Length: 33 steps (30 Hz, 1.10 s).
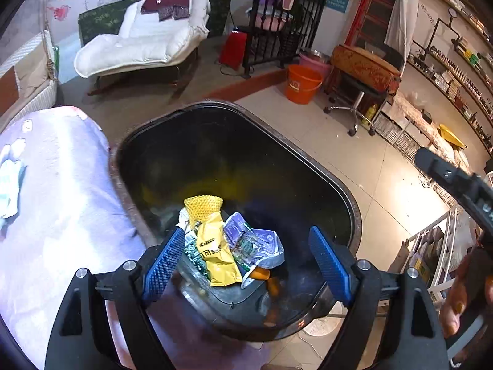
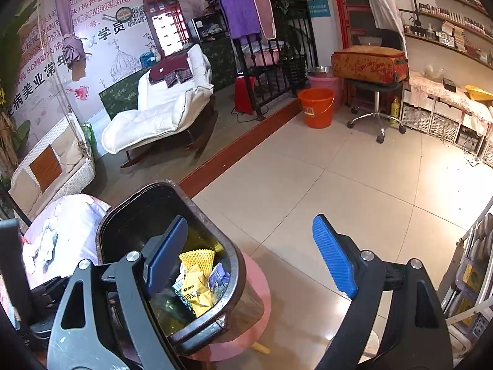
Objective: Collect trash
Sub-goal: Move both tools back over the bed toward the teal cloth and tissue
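A dark oval trash bin (image 1: 345, 191) stands beside a cloth-covered table. Inside it lie a yellow foam net (image 1: 203, 206), a yellow snack wrapper (image 1: 217, 254), a purple and silver wrapper (image 1: 258, 245) and other scraps. My left gripper (image 1: 246, 260) is open and empty, right above the bin's near end. My right gripper (image 2: 252, 254) is open and empty, to the right of the bin (image 2: 237, 265), its left finger over the bin's mouth. The same net (image 2: 197, 257) and yellow wrapper (image 2: 197, 293) show in the right wrist view. The right gripper's body (image 1: 456, 182) shows at the right edge of the left wrist view.
A pale purple tablecloth (image 1: 61, 203) with crumpled white tissue (image 1: 10, 182) lies left of the bin. The bin rests on a pink stool (image 2: 258, 293). An orange bucket (image 2: 315, 108), a wheeled stool with a suitcase (image 2: 369, 64) and a white lounge chair (image 2: 160, 108) stand farther off on the tiled floor.
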Each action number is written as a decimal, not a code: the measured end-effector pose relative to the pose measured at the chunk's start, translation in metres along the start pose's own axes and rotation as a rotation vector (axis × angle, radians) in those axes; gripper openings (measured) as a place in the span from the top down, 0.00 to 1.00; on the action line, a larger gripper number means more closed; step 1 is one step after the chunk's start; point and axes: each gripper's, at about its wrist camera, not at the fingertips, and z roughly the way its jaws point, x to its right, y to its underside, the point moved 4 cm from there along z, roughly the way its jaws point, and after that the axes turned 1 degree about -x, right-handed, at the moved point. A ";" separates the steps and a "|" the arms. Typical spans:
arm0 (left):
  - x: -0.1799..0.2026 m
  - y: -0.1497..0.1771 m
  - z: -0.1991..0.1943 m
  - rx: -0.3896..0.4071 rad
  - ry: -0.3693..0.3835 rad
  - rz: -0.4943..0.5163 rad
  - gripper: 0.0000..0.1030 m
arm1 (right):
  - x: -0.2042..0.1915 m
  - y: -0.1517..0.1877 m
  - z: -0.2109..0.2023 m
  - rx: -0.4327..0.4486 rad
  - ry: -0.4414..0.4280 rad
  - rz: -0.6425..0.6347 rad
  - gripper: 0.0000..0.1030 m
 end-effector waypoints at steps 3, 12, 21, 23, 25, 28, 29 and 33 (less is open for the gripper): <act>-0.010 0.003 -0.018 0.033 -0.020 -0.013 0.20 | -0.010 0.003 0.003 -0.028 -0.036 -0.022 0.19; -0.059 0.020 -0.070 0.121 -0.114 -0.087 0.17 | -0.071 0.023 0.010 -0.101 -0.162 -0.132 0.19; -0.134 0.043 -0.108 0.148 -0.223 -0.219 0.17 | -0.147 0.045 0.014 -0.196 -0.306 -0.260 0.19; -0.155 0.051 -0.115 0.146 -0.260 -0.253 0.17 | -0.168 0.050 0.016 -0.234 -0.350 -0.292 0.19; -0.178 0.058 -0.122 0.144 -0.297 -0.292 0.17 | -0.190 0.056 0.016 -0.264 -0.384 -0.334 0.19; -0.211 0.069 -0.131 0.140 -0.337 -0.350 0.17 | -0.225 0.067 0.020 -0.309 -0.443 -0.405 0.19; -0.224 0.073 -0.135 0.138 -0.355 -0.369 0.17 | -0.237 0.071 0.021 -0.325 -0.458 -0.429 0.19; -0.276 0.086 -0.140 0.118 -0.411 -0.445 0.17 | -0.281 0.083 0.026 -0.358 -0.516 -0.504 0.19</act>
